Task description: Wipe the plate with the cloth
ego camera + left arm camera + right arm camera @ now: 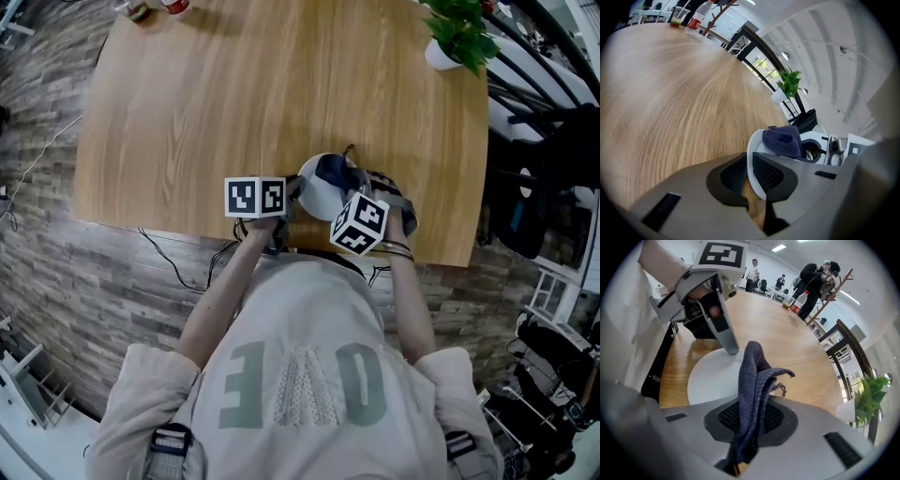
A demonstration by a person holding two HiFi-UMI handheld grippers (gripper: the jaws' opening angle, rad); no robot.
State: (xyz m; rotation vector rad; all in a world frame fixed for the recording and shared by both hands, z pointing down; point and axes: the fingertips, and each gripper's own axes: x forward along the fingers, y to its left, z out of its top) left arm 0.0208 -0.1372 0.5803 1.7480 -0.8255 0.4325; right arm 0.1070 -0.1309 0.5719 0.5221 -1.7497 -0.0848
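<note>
Head view: the plate (317,194) sits at the worktop's (234,112) near edge. Left gripper view: the left hand-held gripper (749,172) is clenched on the plate's rim, and that hold should be firm. Only the right gripper view shows the right hand-held gripper (751,420) pinching the cloth (752,376) over the plate. Press the cloth flat and sweep in circles.

In the head view the cloth (336,171) covers part of the plate (317,195); the potted plant (459,33) and a bottle (174,6) are cut by the top edge.
</note>
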